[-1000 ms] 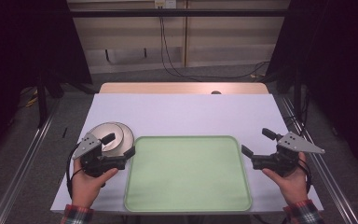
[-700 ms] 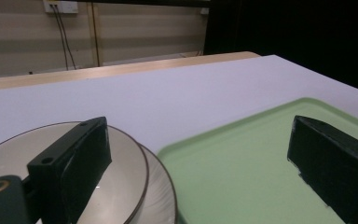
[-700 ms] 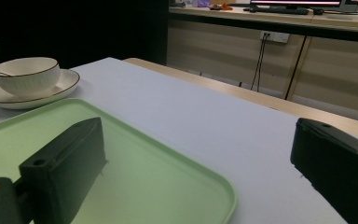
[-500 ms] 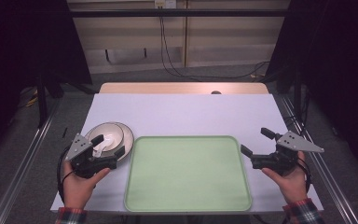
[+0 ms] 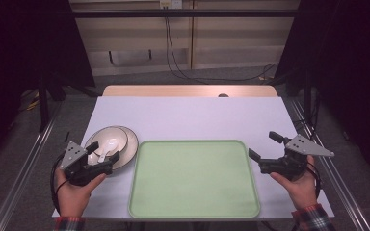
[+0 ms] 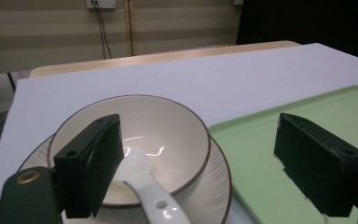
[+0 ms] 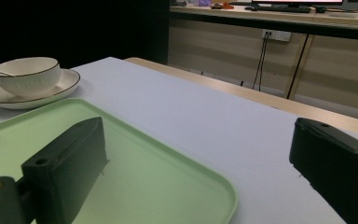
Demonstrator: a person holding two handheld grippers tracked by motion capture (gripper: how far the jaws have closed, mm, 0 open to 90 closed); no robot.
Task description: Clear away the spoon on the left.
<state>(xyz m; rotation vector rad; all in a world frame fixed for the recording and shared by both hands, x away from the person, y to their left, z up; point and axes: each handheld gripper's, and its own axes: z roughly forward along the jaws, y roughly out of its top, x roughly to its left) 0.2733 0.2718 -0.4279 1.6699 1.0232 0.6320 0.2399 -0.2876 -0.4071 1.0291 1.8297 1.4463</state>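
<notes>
worktop (image 5: 188, 115): white sheet over a wood top, flat & bare at the far half. Carries everything below.
tray (image 5: 194, 179): green, rounded corners, low raised rim, nothing on it. Sits at the near middle, betw. the two claws. Prob. light, stiff plastic; smooth so may slide on the sheet. Rim is the only place to pinch; one-sided lift would likely tip it, so a grip at each short side looks safer.
plate (image 5: 129, 149): cream w/ dark edge line, just left of the tray, rim near the tray's corner; can't tell if touching. Looks ceramic, so heavyish, hard, breakable, glazed = slippery. Thin rim, little to pinch.
bowl (image 5: 107, 140): same cream glaze & dark rim, stands upright on the plate. Prob. fragile, slick. Best hold is likely over the wall at the rim, one jaw inside, one outside. Loose on the plate, so could skate if plate is lifted tilted.
spoon (image 6: 154, 199): white, glossy, bowl end down inside the bowl, handle w/ a small hole leaning out over the near rim toward the left claw. Light, will rattle or slip out if bowl tips.
left claw (image 5: 102, 156): jaws apart, holding nothing, hovers at the near edge of plate & bowl; spoon handle lies betw. the jaws in the left gripper view.
right claw (image 5: 265, 147): jaws wide apart, holding nothing, just right of the tray's right edge, aimed across it.
</notes>
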